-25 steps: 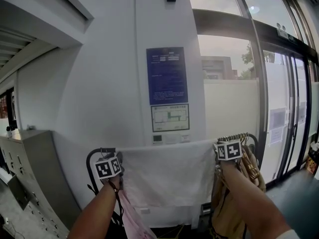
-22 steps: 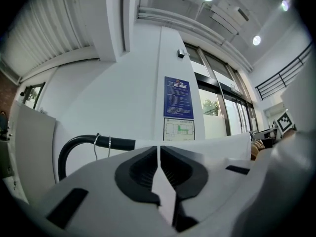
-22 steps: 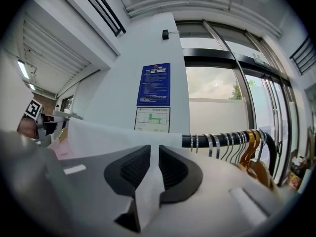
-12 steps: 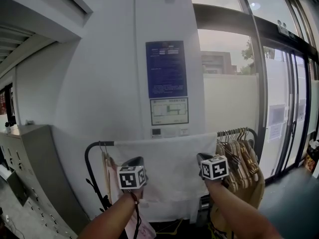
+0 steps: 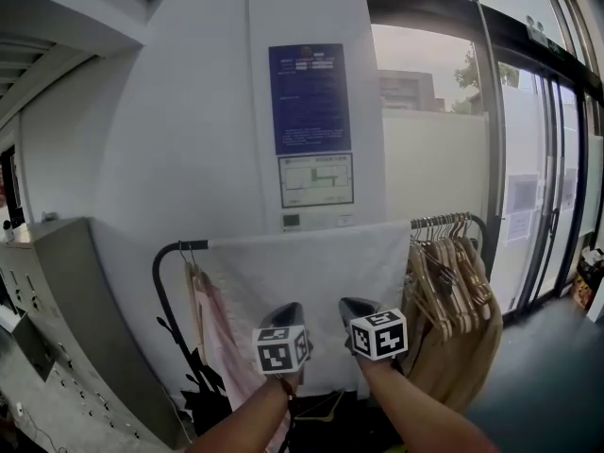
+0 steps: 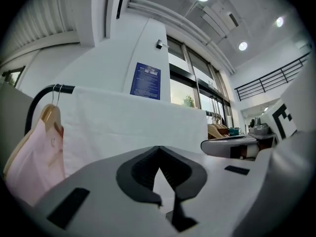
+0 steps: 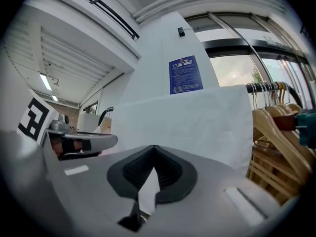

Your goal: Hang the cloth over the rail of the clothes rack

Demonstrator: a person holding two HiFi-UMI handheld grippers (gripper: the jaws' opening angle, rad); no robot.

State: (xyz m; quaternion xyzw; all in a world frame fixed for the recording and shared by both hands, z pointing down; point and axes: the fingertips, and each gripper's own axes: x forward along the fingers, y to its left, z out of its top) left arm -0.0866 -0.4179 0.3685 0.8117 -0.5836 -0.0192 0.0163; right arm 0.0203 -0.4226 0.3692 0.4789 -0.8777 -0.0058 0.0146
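Poster (image 5: 310, 97) print unreadable; cloth (image 5: 311, 276) hides rail (image 5: 181, 246) middle.

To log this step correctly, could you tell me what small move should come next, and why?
Probably just lower both grippers and stop: the white cloth already drapes over the rail, and the left gripper and right gripper are shut, empty and clear of it.

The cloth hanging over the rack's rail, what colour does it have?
Plain white, with no pattern; the white fabric cloth shows best in the head view.
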